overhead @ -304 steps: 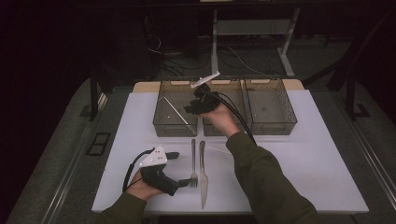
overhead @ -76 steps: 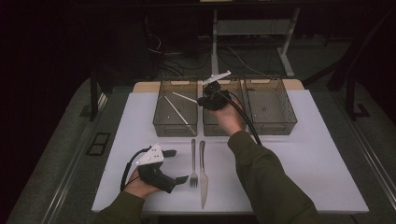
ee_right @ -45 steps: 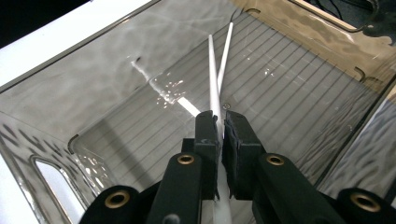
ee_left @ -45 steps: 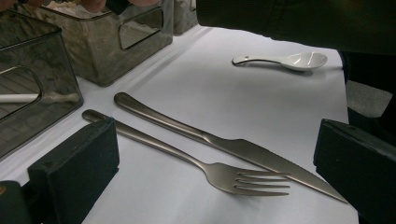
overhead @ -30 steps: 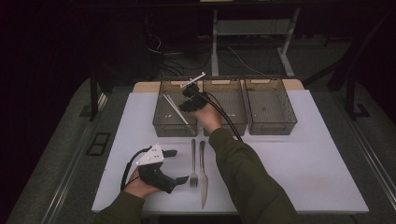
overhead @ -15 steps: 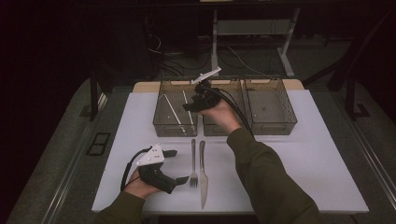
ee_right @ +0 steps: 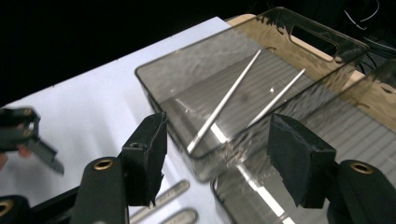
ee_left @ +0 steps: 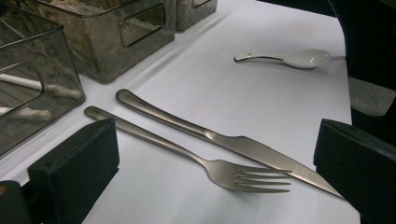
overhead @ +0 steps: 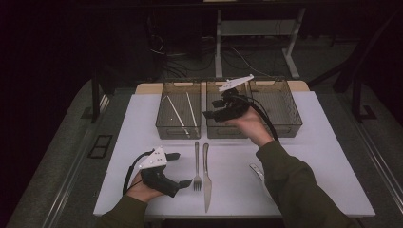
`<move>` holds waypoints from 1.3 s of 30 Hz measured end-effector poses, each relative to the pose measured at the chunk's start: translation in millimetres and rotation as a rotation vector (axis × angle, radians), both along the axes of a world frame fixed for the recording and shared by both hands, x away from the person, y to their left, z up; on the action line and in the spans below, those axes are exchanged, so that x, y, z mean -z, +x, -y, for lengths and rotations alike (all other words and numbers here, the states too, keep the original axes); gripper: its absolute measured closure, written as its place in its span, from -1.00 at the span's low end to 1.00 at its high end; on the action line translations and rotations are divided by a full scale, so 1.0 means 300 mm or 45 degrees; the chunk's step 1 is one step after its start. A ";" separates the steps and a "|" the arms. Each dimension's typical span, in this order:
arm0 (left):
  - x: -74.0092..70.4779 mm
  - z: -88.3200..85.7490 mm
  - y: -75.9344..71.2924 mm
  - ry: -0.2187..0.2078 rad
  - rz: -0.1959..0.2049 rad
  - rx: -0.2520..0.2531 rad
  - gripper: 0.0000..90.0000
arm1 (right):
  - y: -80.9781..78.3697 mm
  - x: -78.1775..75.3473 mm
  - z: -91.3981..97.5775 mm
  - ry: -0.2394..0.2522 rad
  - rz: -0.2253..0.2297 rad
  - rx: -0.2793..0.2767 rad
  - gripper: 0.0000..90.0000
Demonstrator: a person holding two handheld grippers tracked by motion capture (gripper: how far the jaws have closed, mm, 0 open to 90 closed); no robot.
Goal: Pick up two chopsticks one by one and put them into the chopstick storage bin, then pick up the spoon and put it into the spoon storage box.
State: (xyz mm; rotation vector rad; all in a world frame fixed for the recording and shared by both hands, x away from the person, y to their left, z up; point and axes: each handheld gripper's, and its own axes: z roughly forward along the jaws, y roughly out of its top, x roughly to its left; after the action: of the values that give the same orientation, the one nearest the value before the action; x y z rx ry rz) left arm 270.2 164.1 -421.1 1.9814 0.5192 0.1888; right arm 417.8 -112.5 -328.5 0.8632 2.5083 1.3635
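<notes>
Two pale chopsticks [overhead: 179, 112] [ee_right: 223, 109] lie in the left of three smoky clear bins [overhead: 167, 127]. My right gripper [overhead: 212, 109] [ee_right: 224, 156] hovers over the middle bin [overhead: 215, 132]. Its jaws have just been opening and nothing is between them. A fork [overhead: 197, 166] [ee_left: 219, 170] and a knife [overhead: 206, 176] [ee_left: 224, 142] lie side by side on the white mat near the front. My left gripper [overhead: 180, 168] [ee_left: 212, 161] rests on the mat just left of them, open, its jaws pointing at the fork's tines.
The right bin [overhead: 290, 128] stands beside the middle one. A white spoon [overhead: 257, 171] [ee_left: 289, 58] lies on the mat right of the knife, partly under the right sleeve. The mat [overhead: 328, 156] ends close to the table's front edge.
My right gripper has let a chopstick go into the left bin, which now holds two, and has drawn back to the right over the middle bin. The left gripper has stayed put.
</notes>
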 end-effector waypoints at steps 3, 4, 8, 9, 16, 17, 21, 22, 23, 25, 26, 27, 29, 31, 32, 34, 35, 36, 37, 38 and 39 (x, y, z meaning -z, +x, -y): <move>0.000 0.001 0.001 0.001 0.000 -0.001 -1.00 | -0.030 0.013 0.030 -0.001 0.003 -0.007 -0.16; 0.000 0.001 0.001 0.000 -0.002 -0.001 -1.00 | -0.039 0.018 0.039 -0.002 0.006 -0.015 -0.16; -0.001 0.001 0.001 -0.003 -0.002 -0.002 -1.00 | -0.076 0.034 0.071 0.004 0.000 -0.024 -0.16; 0.000 0.001 0.000 -0.003 -0.002 -0.002 -1.00 | -0.086 0.038 0.080 0.003 -0.002 -0.024 -0.16; 0.001 0.002 0.002 -0.004 -0.003 -0.005 -1.00 | -0.157 0.090 0.158 -0.015 -0.001 -0.010 -0.03; 0.000 0.002 0.001 -0.003 -0.002 -0.006 -1.00 | -0.167 0.098 0.172 -0.013 0.000 0.005 0.02; -0.002 0.002 -0.001 -0.007 -0.002 -0.009 -1.00 | -0.203 0.132 0.230 -0.014 0.011 0.029 0.23; -0.002 0.002 -0.001 -0.007 -0.002 -0.011 -1.00 | -0.212 0.140 0.244 -0.008 0.005 0.027 0.28; -0.001 0.003 -0.002 -0.006 -0.002 -0.012 -1.00 | -0.222 0.148 0.258 -0.003 0.002 0.037 0.33; 0.000 0.004 -0.001 -0.001 -0.002 -0.014 -1.00 | -0.240 0.165 0.287 0.008 -0.002 0.048 0.43; 0.001 0.004 -0.001 0.001 -0.002 -0.013 -1.00 | -0.251 0.174 0.302 0.009 -0.002 0.053 0.47; 0.001 0.004 -0.001 0.002 -0.003 -0.013 -1.00 | -0.260 0.182 0.314 0.007 -0.008 0.060 0.53; 0.001 0.005 0.000 0.002 -0.004 -0.012 -1.00 | -0.271 0.192 0.339 -0.020 -0.019 0.063 0.61; 0.002 0.004 0.000 0.009 -0.003 -0.011 -1.00 | -0.286 0.198 0.368 -0.017 -0.029 0.071 0.70; 0.002 0.004 -0.002 0.007 -0.004 -0.013 -1.00 | -0.293 0.202 0.381 -0.019 -0.033 0.074 0.74; 0.002 0.002 -0.001 0.011 0.002 -0.012 -1.00 | -0.310 0.212 0.404 -0.036 -0.046 0.076 0.81; 0.001 0.003 -0.001 0.009 0.000 -0.015 -1.00 | -0.319 0.218 0.414 -0.038 -0.052 0.077 0.85; 0.001 0.003 0.000 0.011 0.000 -0.015 -1.00 | -0.328 0.225 0.423 -0.043 -0.059 0.075 0.89; 0.002 0.005 0.000 0.014 -0.001 -0.016 -1.00 | -0.336 0.232 0.429 -0.049 -0.069 0.077 0.92; 0.002 0.006 -0.002 0.016 -0.005 -0.017 -1.00 | -0.343 0.240 0.435 -0.056 -0.074 0.076 0.96; 0.003 0.005 -0.002 0.019 -0.004 -0.016 -1.00 | -0.349 0.247 0.439 -0.064 -0.083 0.074 0.98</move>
State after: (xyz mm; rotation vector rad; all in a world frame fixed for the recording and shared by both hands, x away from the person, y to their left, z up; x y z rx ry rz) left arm 269.5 162.5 -421.9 1.9936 0.5337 0.1980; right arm 313.2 -244.3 -402.7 0.9778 2.5323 1.2683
